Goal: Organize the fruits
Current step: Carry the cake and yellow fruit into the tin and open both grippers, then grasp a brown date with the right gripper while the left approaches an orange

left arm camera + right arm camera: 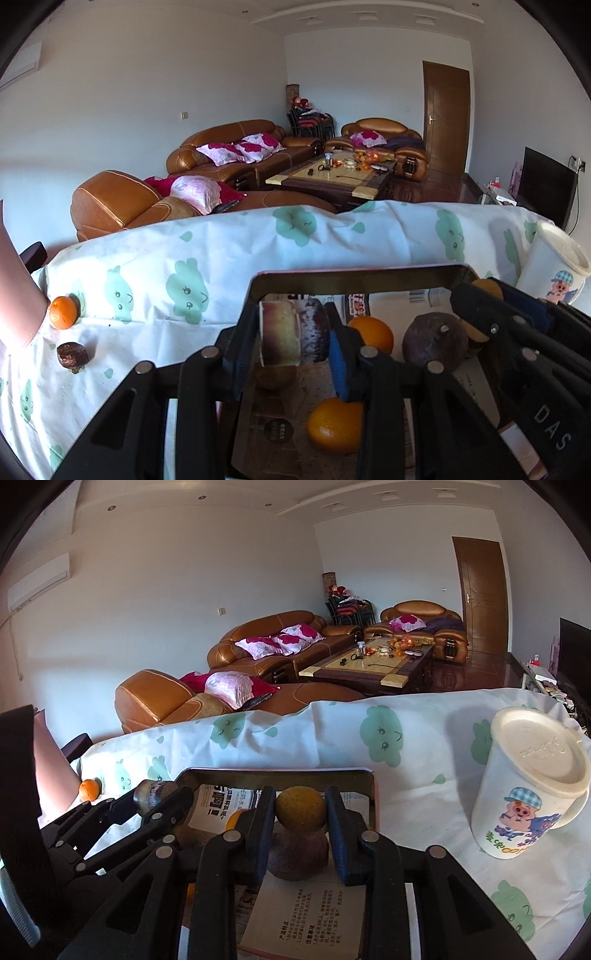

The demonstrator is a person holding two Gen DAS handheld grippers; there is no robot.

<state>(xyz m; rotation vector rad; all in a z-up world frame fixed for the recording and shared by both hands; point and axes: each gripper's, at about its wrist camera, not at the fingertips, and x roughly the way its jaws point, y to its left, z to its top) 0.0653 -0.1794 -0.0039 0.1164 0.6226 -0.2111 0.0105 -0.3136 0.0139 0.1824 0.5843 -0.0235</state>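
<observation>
A white cloth printed with green cartoon clouds (pixel 229 258) covers the counter. On it sits a shallow rectangular metal tray with a dark rim (pixel 354 278), lined with printed paper sheets (pixel 299 923). Inside the tray, the left wrist view shows two round oranges (pixel 371 332), one toward the far side and one nearer the camera, and a dark purple-brown wrinkled round fruit (pixel 434 341) beside the far orange.

To the right of the tray stands a white plastic cup with a cream lid and a cartoon pig print (pixel 528 786), upright on the cloth, near the tray but apart from it.

The left gripper (pixel 293 334) hangs over the tray's left part, its jaws clenched on a dark purple fruit with a pale, flat cut-looking face (pixel 295 332). The right gripper (pixel 300 808) is over the tray's right part, its jaws clamped on a small dull-yellow round fruit (pixel 300 806), directly above the purple-brown fruit lying in the tray.

Outside the tray, at the cloth's left edge, lie a small orange tangerine (pixel 63 312) and, just in front of it, a small dark brown wrinkled fruit (pixel 72 356), close together but not touching.
</observation>
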